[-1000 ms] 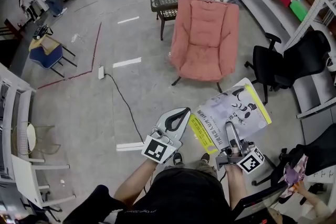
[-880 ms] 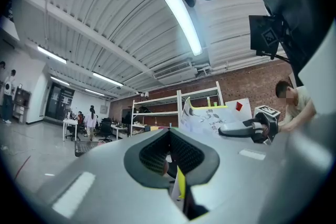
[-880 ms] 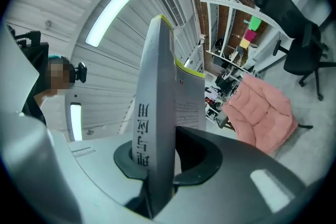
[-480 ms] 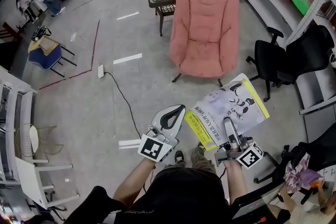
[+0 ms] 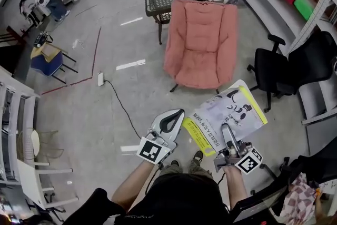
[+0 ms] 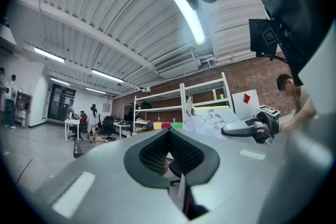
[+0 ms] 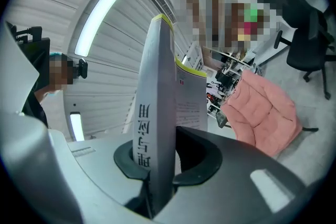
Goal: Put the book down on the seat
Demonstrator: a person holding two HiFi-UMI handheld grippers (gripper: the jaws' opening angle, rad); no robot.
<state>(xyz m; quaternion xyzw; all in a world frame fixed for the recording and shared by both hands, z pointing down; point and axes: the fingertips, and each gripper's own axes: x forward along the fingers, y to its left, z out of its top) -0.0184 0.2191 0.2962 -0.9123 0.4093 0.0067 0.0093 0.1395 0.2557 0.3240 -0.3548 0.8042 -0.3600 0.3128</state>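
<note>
Two grippers are out in front of me over the grey concrete floor (image 5: 89, 113). My right gripper (image 5: 227, 131) is clamped on the near edge of the thin white paperback book with a yellow band (image 5: 229, 112). It holds the book in the air, cover up, short of the pink padded armchair (image 5: 202, 29) and clear of its seat cushion (image 5: 196, 68). My left gripper (image 5: 175, 115) has its jaws pressed together on nothing, just beside the book's yellow edge.
</note>
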